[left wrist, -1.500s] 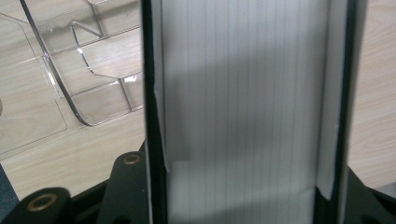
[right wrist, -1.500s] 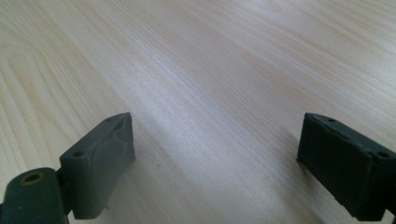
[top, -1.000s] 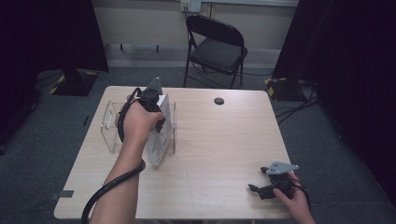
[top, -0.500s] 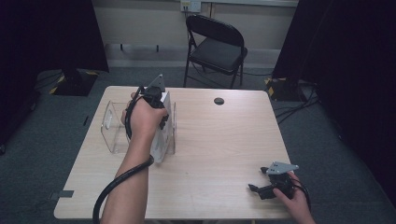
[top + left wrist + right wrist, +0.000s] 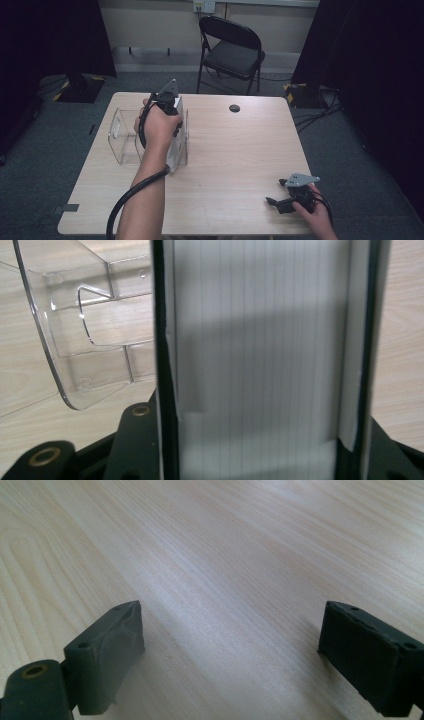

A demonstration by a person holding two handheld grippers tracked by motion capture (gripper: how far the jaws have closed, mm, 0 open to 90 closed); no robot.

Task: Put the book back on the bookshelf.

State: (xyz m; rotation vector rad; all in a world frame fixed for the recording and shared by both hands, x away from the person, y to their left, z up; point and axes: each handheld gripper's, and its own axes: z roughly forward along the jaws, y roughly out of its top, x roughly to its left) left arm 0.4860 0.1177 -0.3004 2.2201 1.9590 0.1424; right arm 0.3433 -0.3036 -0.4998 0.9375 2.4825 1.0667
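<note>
Book (image 5: 260, 360), clamped in left gripper (image 5: 167, 107) fingers, entering clear rack (image 5: 125, 145), not yet released; right gripper (image 5: 230, 650) spread, idle on desk (image 5: 240, 155).

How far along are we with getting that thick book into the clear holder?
Done: the book is gripped between the left gripper's jaws and held over the clear holder. In hand: lowering it in; whether it has bottomed out can't be told. Left: seating it and letting go. The right gripper rests open near the table's front edge.
</note>
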